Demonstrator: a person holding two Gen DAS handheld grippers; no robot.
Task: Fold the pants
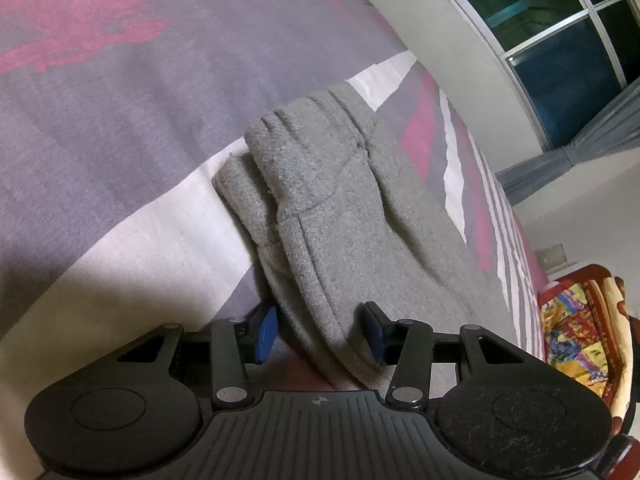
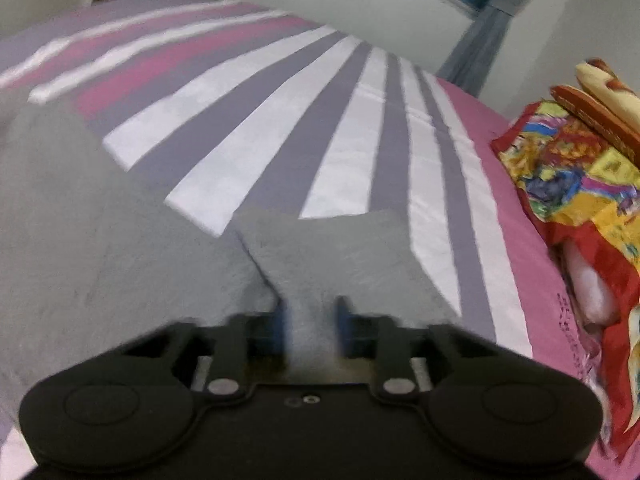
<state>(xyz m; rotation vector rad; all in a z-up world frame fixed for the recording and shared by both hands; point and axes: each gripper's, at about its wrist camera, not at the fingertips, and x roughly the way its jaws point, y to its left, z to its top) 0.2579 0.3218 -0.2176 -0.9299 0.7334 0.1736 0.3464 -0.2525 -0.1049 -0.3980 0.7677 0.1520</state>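
Observation:
Grey sweatpants (image 1: pixel 340 208) lie folded lengthwise on the striped bedspread (image 1: pixel 120 128), the far end bunched into ridges. My left gripper (image 1: pixel 320 326) has a thick fold of the near end between its blue pads (image 1: pixel 266 334), and both pads touch the cloth. The right wrist view is blurred. There the pants (image 2: pixel 60 240) spread to the left, and a narrow grey end (image 2: pixel 332 248) runs up from my right gripper (image 2: pixel 311 324), whose blue pads pinch it from both sides.
The bedspread (image 2: pixel 280 128) has grey, white and pink stripes with a pink border on the right. A colourful patterned blanket (image 2: pixel 580 184) is heaped at the bed's right edge. A white wall and dark window (image 1: pixel 560 20) stand beyond the bed.

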